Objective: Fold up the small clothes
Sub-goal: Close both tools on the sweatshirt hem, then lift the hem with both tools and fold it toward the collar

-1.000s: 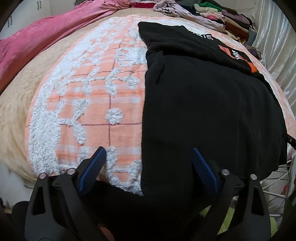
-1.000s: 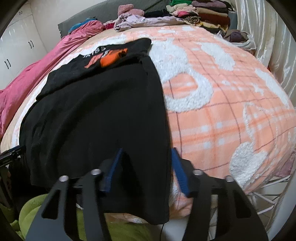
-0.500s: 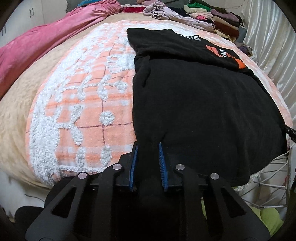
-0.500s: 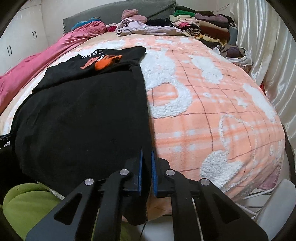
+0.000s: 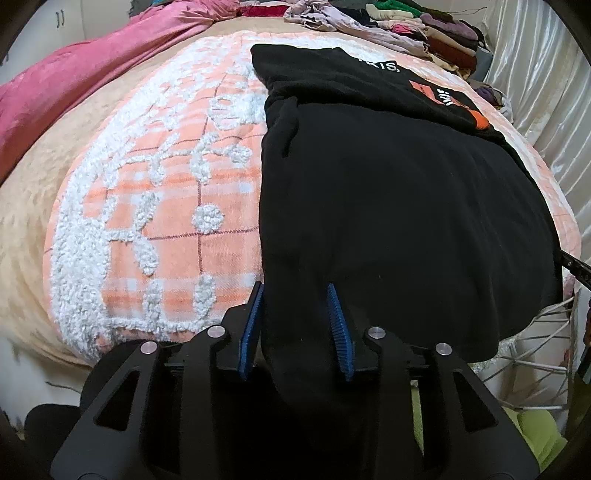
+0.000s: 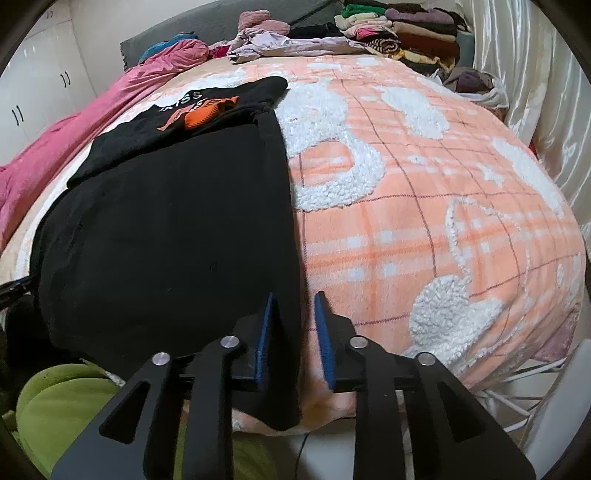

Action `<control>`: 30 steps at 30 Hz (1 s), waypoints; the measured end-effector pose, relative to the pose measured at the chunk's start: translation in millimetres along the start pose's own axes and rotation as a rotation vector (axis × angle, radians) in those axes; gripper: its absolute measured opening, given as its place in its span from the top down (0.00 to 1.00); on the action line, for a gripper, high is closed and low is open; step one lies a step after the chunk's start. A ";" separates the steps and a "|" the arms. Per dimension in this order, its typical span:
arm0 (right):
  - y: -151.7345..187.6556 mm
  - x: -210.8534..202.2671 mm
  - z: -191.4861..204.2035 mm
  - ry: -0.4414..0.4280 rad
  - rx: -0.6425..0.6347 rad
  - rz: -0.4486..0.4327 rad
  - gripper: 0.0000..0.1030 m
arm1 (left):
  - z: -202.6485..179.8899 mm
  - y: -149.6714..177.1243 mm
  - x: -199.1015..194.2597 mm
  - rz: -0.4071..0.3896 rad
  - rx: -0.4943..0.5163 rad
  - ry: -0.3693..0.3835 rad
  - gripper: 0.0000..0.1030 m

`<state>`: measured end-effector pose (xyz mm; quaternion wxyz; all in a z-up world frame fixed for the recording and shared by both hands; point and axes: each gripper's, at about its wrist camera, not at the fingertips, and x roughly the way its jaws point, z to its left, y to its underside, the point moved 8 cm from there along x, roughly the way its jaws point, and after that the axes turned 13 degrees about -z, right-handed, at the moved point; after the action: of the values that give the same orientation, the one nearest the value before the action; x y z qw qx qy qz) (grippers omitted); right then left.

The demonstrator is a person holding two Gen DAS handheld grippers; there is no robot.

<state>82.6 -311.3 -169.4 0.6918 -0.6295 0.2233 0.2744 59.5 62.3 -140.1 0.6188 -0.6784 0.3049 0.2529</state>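
A black garment (image 5: 399, 206) with an orange and white print at its far end lies lengthwise on the bed; it also shows in the right wrist view (image 6: 170, 229). My left gripper (image 5: 295, 291) is at the garment's near left corner, jaws partly apart with black cloth between them. My right gripper (image 6: 293, 301) is at the near right corner, jaws partly apart around the garment's edge (image 6: 291, 332). The near hem hangs over the bed's front edge.
An orange and white plaid blanket (image 6: 424, 206) covers the bed. A pink cover (image 5: 74, 74) lies at far left. Stacked folded clothes (image 6: 399, 33) and loose clothes (image 5: 332, 14) sit at the far end. A white wire rack (image 5: 535, 339) and a green cushion (image 6: 66, 402) stand below the bed edge.
Both grippers closed on the garment's near corners half a second ago. Their jaws have since parted somewhat, with the cloth still between them.
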 end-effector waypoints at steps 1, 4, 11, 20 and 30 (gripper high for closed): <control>0.6 -0.3 0.8 -0.006 0.002 0.002 0.72 | -0.1 0.7 0.0 0.002 -0.002 0.002 0.70; 2.9 -1.4 5.6 -0.020 -0.032 0.010 0.65 | -1.0 4.1 -0.7 0.010 0.002 0.006 0.65; 9.9 -1.6 11.1 -0.044 -0.048 0.021 0.62 | -6.8 13.4 -0.7 0.032 0.020 0.005 0.51; 15.6 -0.7 23.8 -0.081 -0.086 0.020 0.86 | -13.3 20.8 -2.8 0.038 0.022 -0.006 0.53; -8.0 -18.3 20.9 -0.151 -0.021 -0.035 0.92 | -19.3 11.1 -17.6 -0.010 0.013 0.028 0.94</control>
<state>73.5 -292.8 -149.2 0.7046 -0.6181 0.1565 0.3114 38.7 44.3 -132.9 0.6201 -0.6794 0.3118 0.2381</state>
